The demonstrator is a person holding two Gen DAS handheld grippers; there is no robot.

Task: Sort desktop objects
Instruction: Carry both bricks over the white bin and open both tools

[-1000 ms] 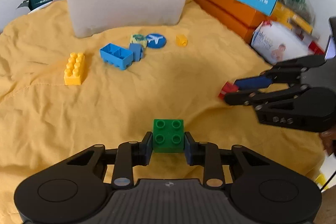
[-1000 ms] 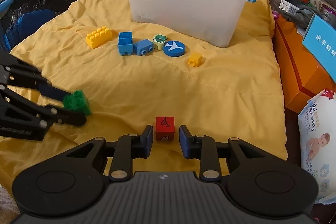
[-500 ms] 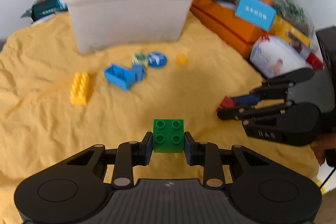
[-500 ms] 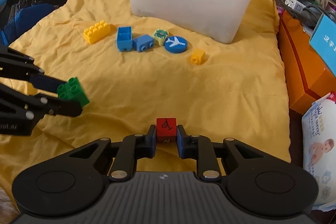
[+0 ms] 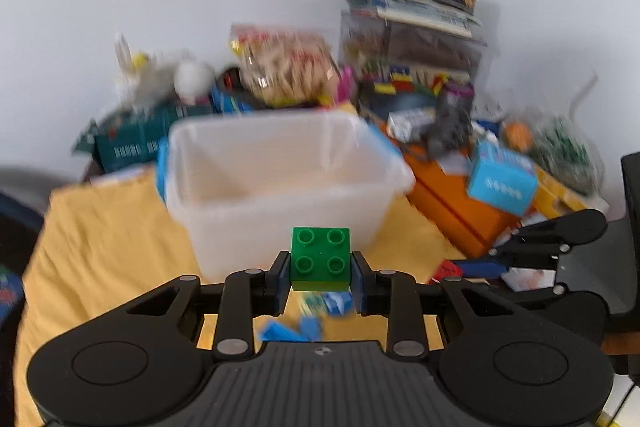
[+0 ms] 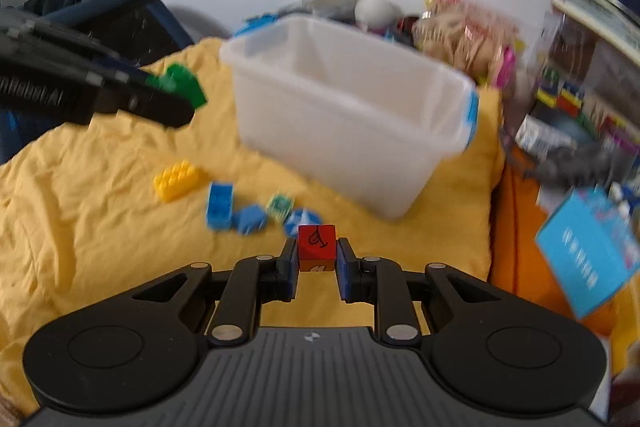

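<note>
My left gripper [image 5: 320,269] is shut on a green four-stud brick [image 5: 320,257], held in the air in front of the clear plastic bin [image 5: 280,183]. My right gripper [image 6: 317,259] is shut on a small red cube [image 6: 317,247] with a black mark on top, lifted above the yellow cloth [image 6: 80,227]. In the right wrist view the left gripper [image 6: 160,95] with the green brick [image 6: 182,83] hangs at the upper left, beside the bin [image 6: 352,115]. In the left wrist view the right gripper [image 5: 472,267] with the red cube [image 5: 446,270] shows at the right.
On the cloth lie a yellow brick [image 6: 176,179], a blue open brick [image 6: 219,205], a second blue piece [image 6: 249,219], a green-yellow tile [image 6: 280,205] and a blue round airplane disc [image 6: 301,219]. Orange boxes [image 5: 452,211], a blue carton [image 5: 500,179] and stacked clutter line the right and back.
Both grippers rose off the cloth and tilted up toward the bin. The right gripper closed on the red cube and lifted it. The left gripper kept the green brick.
</note>
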